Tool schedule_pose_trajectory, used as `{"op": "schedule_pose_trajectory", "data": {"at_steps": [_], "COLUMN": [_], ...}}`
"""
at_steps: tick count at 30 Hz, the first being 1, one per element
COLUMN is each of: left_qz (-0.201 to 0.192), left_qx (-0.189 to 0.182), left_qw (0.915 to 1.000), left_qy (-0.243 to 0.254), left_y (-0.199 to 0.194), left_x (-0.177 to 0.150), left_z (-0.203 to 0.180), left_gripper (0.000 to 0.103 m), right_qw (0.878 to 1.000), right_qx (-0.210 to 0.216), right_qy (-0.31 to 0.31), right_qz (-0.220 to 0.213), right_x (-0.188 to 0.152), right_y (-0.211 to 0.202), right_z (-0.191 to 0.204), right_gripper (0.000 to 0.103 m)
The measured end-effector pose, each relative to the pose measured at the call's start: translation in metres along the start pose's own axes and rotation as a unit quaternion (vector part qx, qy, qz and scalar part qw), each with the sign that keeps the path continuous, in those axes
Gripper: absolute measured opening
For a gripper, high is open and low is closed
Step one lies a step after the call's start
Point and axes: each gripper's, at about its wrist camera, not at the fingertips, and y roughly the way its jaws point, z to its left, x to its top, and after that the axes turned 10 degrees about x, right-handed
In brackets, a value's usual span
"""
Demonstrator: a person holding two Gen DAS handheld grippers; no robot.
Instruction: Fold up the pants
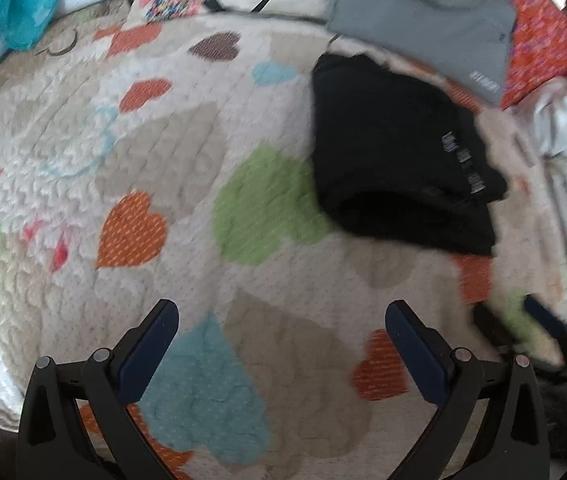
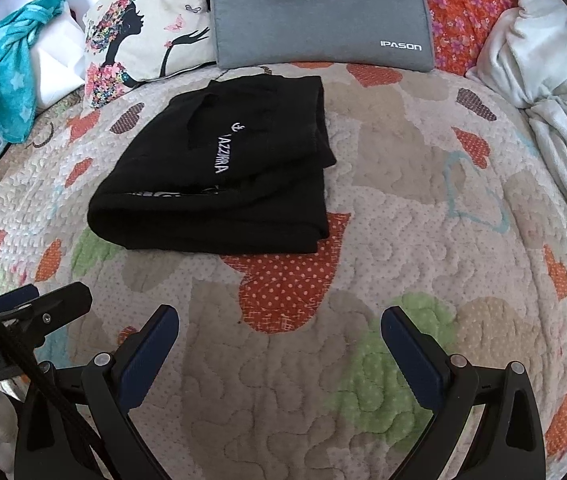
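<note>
The black pants (image 2: 219,172) lie folded into a compact stack on the heart-patterned quilt (image 2: 383,208), with white lettering on top. They also show in the left wrist view (image 1: 395,152), blurred, at the upper right. My right gripper (image 2: 279,320) is open and empty, held above the quilt in front of the pants and apart from them. My left gripper (image 1: 281,314) is open and empty above the quilt, with the pants ahead to its right. The left gripper's fingers (image 2: 31,300) show at the left edge of the right wrist view.
A grey laptop bag (image 2: 319,12) lies behind the pants. A printed pillow (image 2: 139,36) and a teal cloth (image 2: 11,80) sit at the back left. A red floral fabric (image 2: 467,8) and a rumpled white blanket (image 2: 555,92) are at the right.
</note>
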Motion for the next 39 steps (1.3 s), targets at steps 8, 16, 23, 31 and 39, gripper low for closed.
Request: {"op": "schedule_pose_trajectory", "data": {"at_steps": [8,16,23,31,39], "left_qz": [0.034,0.031,-0.078,-0.264,-0.244], "left_qx": [0.02,0.015,0.016,0.043,0.014], "left_qw": [0.9991,0.9993,0.9966,0.9628,0.9688], "left_qy": [0.014,0.014,-0.022,-0.035,-0.044], "left_y": [0.024,0.021,-0.024,-0.104,-0.104], "left_x": [-0.012,-0.013,-0.011,-0.012,-0.009], "left_z": [0.002,0.005,0.014,0.016,0.021], "left_gripper": [0.103,0.103,0.103,0.103,0.103], "right_qw": [0.999,0.998,0.998,0.997,0.998], "right_qx": [-0.006,-0.022,-0.018,-0.007,-0.009], "right_qy": [0.03,0.049,0.053,0.057,0.03], "right_qz": [-0.024,-0.034,-0.042,-0.052,-0.049], "right_x": [0.002,-0.001,0.0,0.0,0.0], "right_y": [-0.013,-0.017,-0.02,-0.026,-0.023], "right_z": [-0.013,-0.023,-0.021,-0.022,-0.008], "right_gripper": [0.103,0.103,0.103,0.103,0.103]}}
